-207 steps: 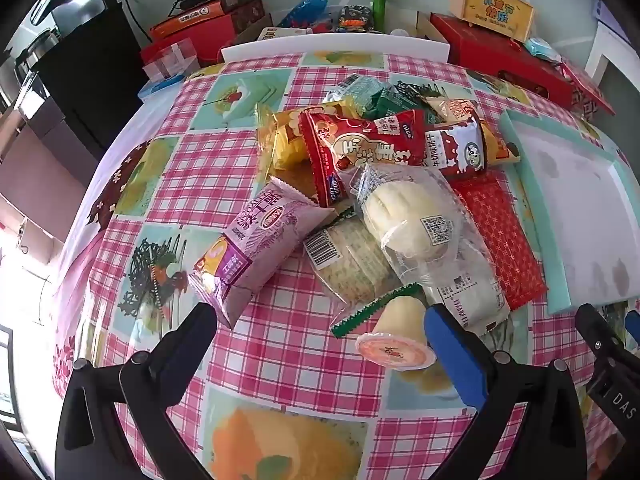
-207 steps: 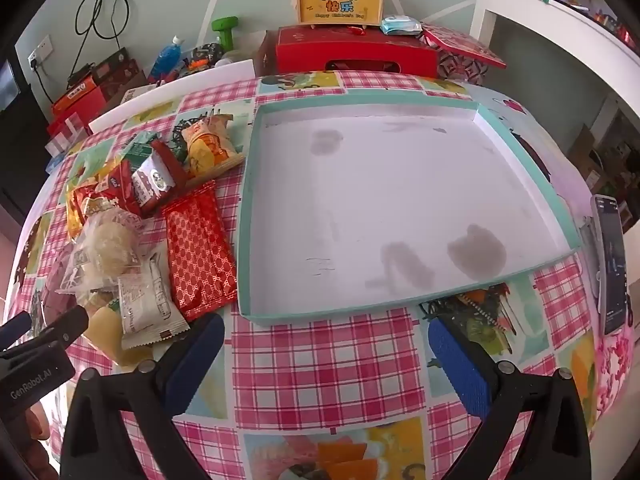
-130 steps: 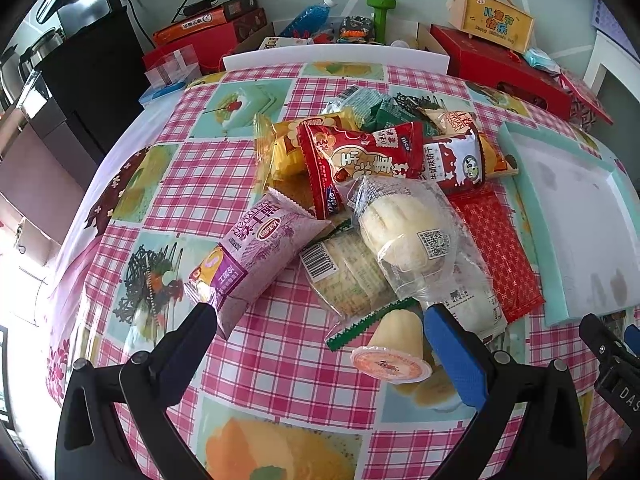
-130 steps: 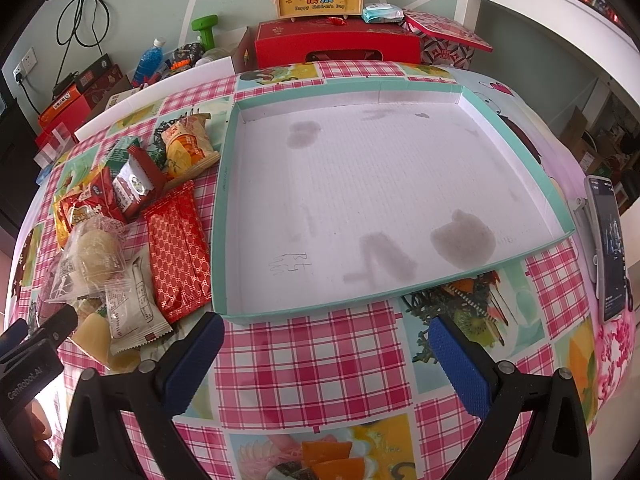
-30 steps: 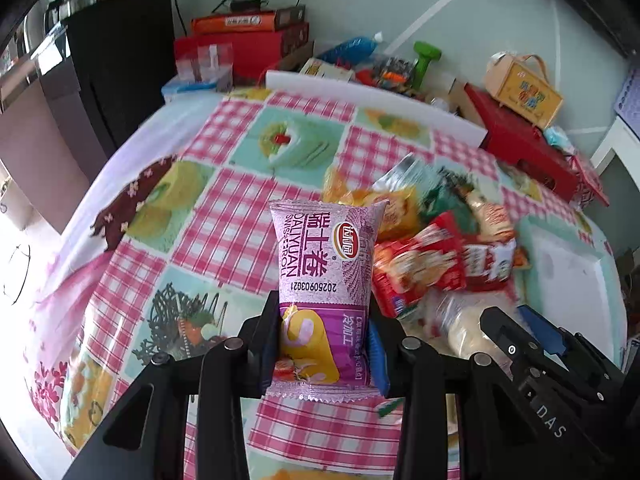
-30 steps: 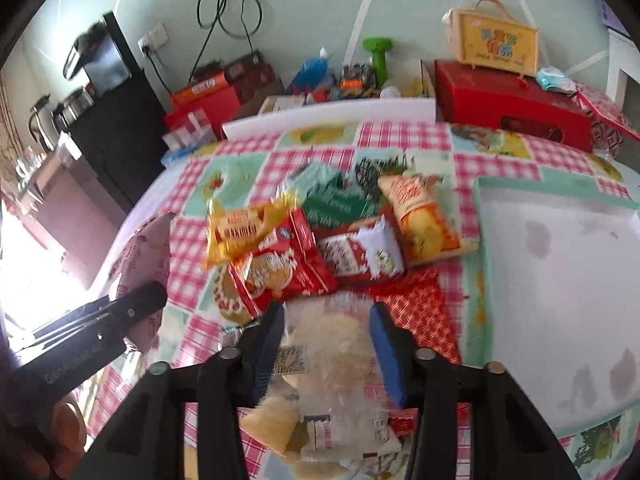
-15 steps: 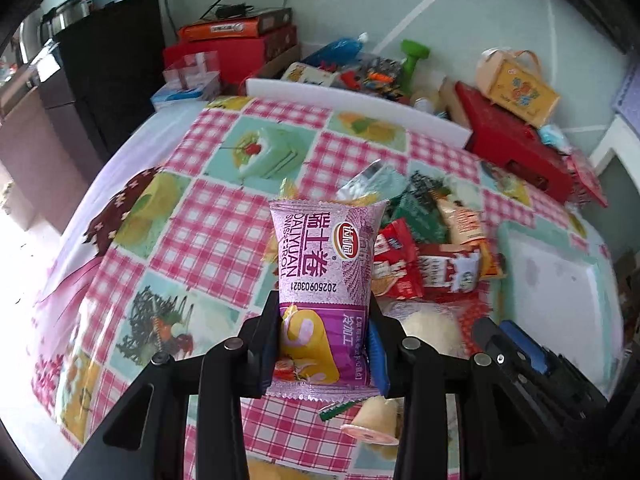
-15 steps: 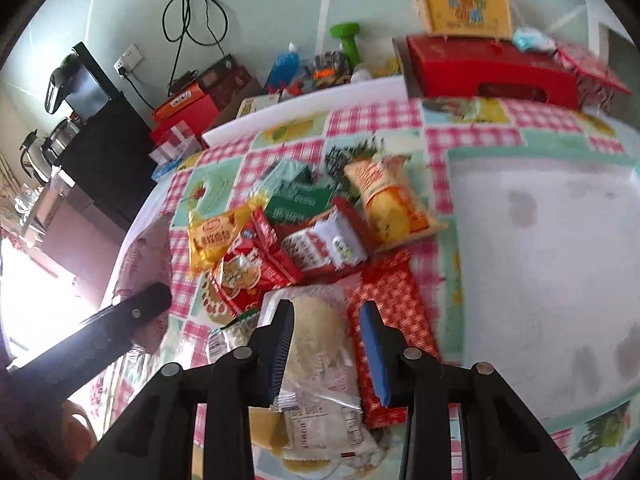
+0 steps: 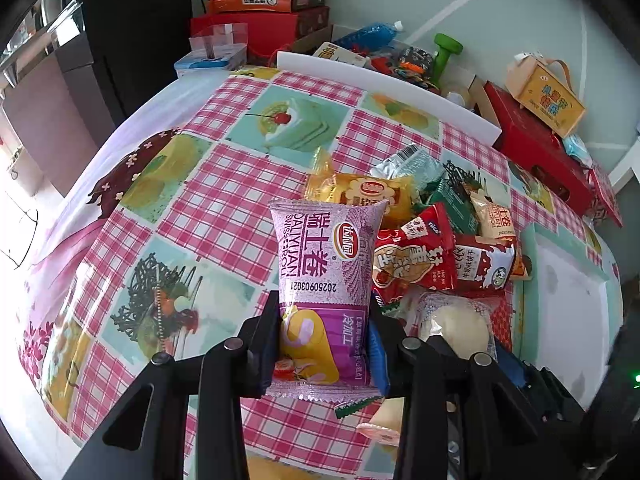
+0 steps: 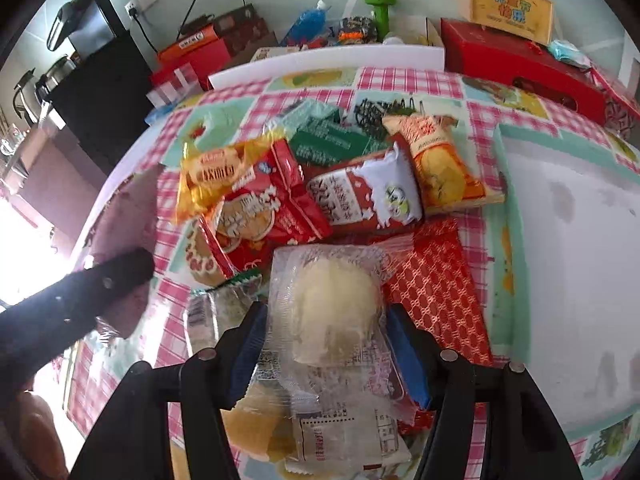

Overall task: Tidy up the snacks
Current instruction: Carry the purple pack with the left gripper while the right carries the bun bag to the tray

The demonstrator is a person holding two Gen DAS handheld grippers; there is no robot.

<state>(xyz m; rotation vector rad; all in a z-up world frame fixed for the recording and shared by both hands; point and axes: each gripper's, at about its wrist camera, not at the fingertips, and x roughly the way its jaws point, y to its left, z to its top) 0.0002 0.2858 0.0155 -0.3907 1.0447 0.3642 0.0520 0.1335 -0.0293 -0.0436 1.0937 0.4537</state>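
Purple roll pack (image 9: 324,280): centre frame, clamped upright in left hand-held gripper (image 9: 324,344).
Bun bag (image 10: 328,312): centre frame, right hand-held gripper (image 10: 326,344) closed on it.
Risk: slick film slipping; bun crushed.

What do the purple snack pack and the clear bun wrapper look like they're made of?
Purple pack: seems printed plastic film with a matte, slightly metallic sheen; crimped, serrated end seals show. Bun wrapper: thin clear glossy plastic, since the pale bun shows through and the film wrinkles and glints.
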